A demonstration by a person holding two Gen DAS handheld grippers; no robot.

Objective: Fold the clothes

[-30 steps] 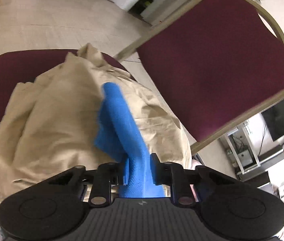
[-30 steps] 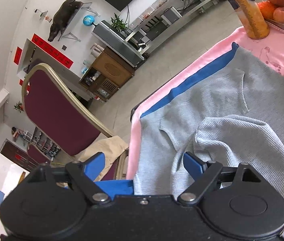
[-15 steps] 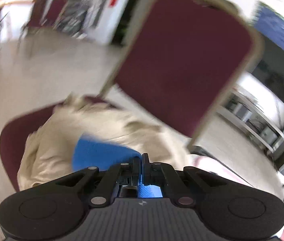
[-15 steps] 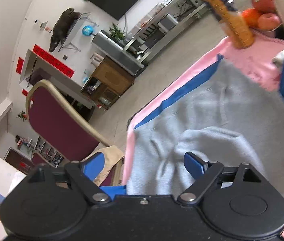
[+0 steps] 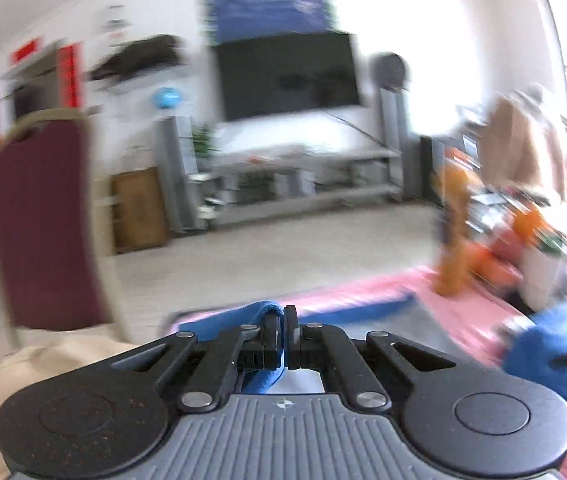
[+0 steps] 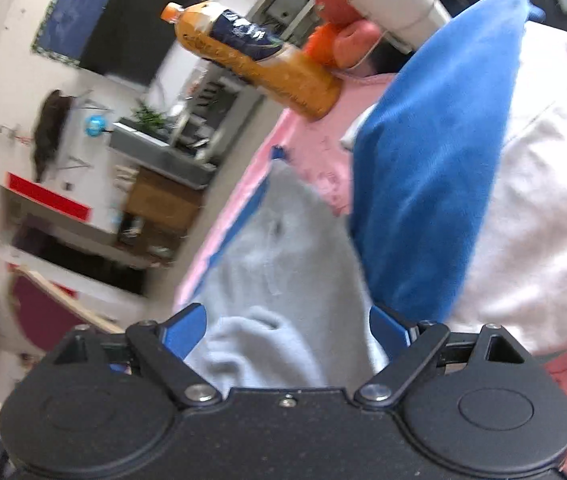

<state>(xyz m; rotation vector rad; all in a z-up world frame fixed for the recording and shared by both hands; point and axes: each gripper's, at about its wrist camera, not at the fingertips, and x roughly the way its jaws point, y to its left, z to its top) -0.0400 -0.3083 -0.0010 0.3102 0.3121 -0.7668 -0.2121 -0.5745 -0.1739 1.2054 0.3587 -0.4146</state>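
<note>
1. My left gripper is clamped shut on a fold of blue cloth, which shows just over and under the closed jaws.
2. My right gripper stands wide with nothing pinched; the grey knit garment lies between its fingers on the pink table cover.
3. A blue and white garment lies just right of the grey one.
4. To do this well, I judge I should keep the left pinch firm while carrying the cloth to the table, and keep it clear of the orange bottle at the far edge.
</note>
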